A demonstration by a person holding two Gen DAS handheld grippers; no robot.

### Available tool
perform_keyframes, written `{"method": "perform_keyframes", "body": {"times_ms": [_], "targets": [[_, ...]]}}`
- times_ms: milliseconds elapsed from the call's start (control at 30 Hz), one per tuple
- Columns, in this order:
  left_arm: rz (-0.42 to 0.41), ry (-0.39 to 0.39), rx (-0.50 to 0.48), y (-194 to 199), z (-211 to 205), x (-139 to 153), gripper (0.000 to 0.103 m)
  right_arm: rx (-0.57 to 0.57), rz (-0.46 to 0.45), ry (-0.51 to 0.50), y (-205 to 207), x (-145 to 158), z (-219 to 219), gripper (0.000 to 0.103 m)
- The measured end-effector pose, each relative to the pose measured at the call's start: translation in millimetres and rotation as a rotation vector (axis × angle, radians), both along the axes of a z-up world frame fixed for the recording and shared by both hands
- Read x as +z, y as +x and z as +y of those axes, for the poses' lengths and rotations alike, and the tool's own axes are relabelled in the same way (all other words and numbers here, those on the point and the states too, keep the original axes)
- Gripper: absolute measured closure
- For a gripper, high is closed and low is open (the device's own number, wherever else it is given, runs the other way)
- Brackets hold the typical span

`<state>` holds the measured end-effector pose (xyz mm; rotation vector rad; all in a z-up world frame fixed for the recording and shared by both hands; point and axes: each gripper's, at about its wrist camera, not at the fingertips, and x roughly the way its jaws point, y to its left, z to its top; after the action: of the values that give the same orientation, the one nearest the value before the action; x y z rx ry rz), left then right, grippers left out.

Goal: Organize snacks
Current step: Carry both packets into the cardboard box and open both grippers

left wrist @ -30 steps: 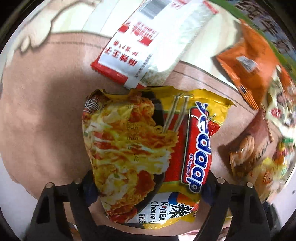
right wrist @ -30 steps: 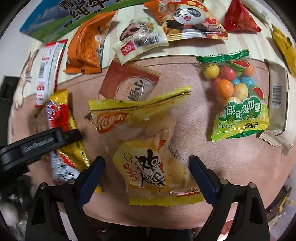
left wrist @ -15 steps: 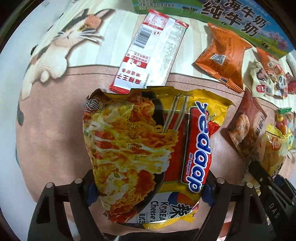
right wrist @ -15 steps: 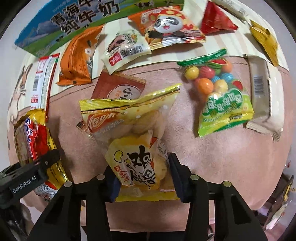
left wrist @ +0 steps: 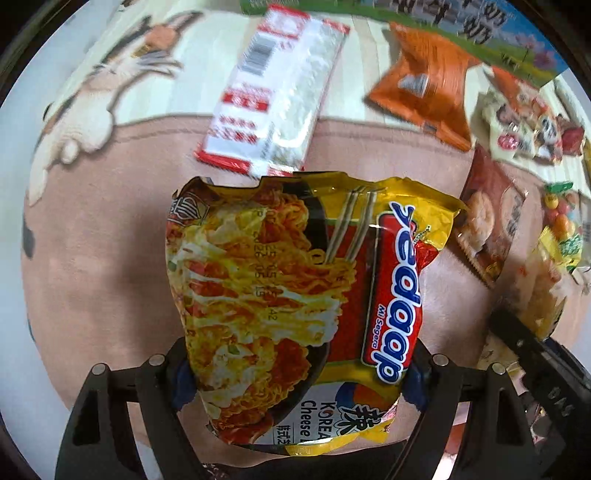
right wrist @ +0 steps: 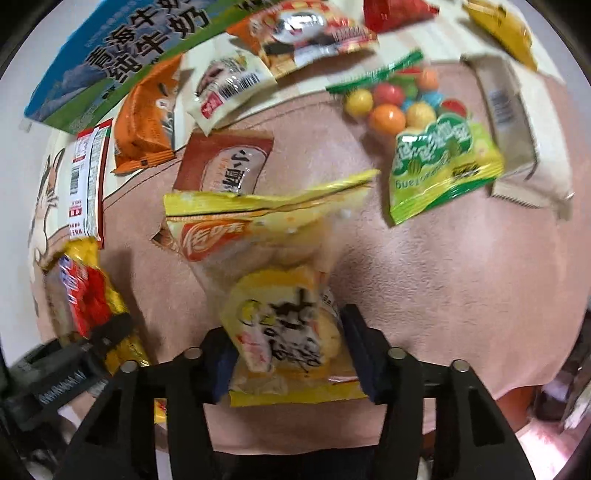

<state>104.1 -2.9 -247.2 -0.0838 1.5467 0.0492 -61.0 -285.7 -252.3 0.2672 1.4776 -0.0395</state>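
Note:
My left gripper is shut on a yellow and red instant noodle packet and holds it above the pink mat. My right gripper is shut on a clear and yellow bag of chicken-flavoured snacks, lifted off the mat. The noodle packet and the left gripper also show at the left of the right wrist view. The snack bag shows at the right edge of the left wrist view.
On the mat lie a red and white packet, an orange pouch, a brown biscuit pack, a green bag of coloured gum balls, a white pouch and a panda pouch. A milk carton lies at the back.
The right gripper closed on the snack bag and lifted it. The left gripper rose a little with the noodle packet, so more of the mat shows.

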Motion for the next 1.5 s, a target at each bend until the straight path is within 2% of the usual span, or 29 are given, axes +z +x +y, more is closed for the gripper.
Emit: {"method": "perform_keyframes", "body": {"times_ms": [100, 233, 333, 533, 700, 900, 1000, 1100, 1200, 1267, 1333, 1400, 1500], "targets": [[0.014, 0.001, 0.013, -9.4, -2.6, -3.2, 0.019, -0.008, 0.000, 0.007, -5.3, -4.2, -8.7, 0.044], [0.009, 0.010, 0.033, -7.5, -3.7, -14.6, 0.019, 0.023, -0.014, -0.032, -12.6, -5.4, -7.1, 0.056], [0.006, 0.024, 0.043, -15.2, -5.6, -4.3, 0.019, 0.034, -0.024, -0.035, -22.2, -2.5, -6.0, 0.058], [-0.040, 0.050, 0.020, -20.2, -16.5, 33.1, 0.019, 0.054, -0.066, 0.028, -39.5, 28.6, -16.7, 0.059], [-0.103, 0.026, -0.004, -34.1, -30.4, 88.5, 0.019, 0.075, -0.120, 0.097, -49.3, 66.5, -45.1, 0.060], [-0.212, -0.038, -0.018, -31.6, -42.1, 176.1, 0.019, 0.081, -0.219, 0.170, -43.0, 143.1, -74.1, 0.060], [-0.262, -0.076, -0.017, -13.7, -45.4, 216.7, 0.019, 0.077, -0.260, 0.208, -26.8, 176.0, -78.5, 0.060], [-0.305, -0.078, -0.011, 14.9, -51.4, 243.1, 0.019, 0.079, -0.300, 0.239, -12.9, 202.7, -93.4, 0.060], [-0.329, -0.070, -0.004, 53.3, -57.8, 256.1, 0.019, 0.091, -0.333, 0.259, 10.0, 224.7, -102.4, 0.060], [-0.328, -0.065, -0.004, 80.2, -65.6, 258.6, 0.019, 0.096, -0.350, 0.258, 42.1, 237.0, -85.9, 0.060], [-0.314, -0.072, -0.007, 114.2, -69.7, 252.2, 0.019, 0.105, -0.356, 0.252, 69.9, 236.8, -86.2, 0.060], [-0.294, -0.070, -0.009, 138.3, -72.1, 246.9, 0.019, 0.110, -0.352, 0.237, 112.5, 223.4, -69.7, 0.060], [-0.239, -0.091, -0.012, 184.2, -75.9, 221.0, 0.019, 0.118, -0.338, 0.211, 155.3, 212.0, -62.3, 0.060]]}}
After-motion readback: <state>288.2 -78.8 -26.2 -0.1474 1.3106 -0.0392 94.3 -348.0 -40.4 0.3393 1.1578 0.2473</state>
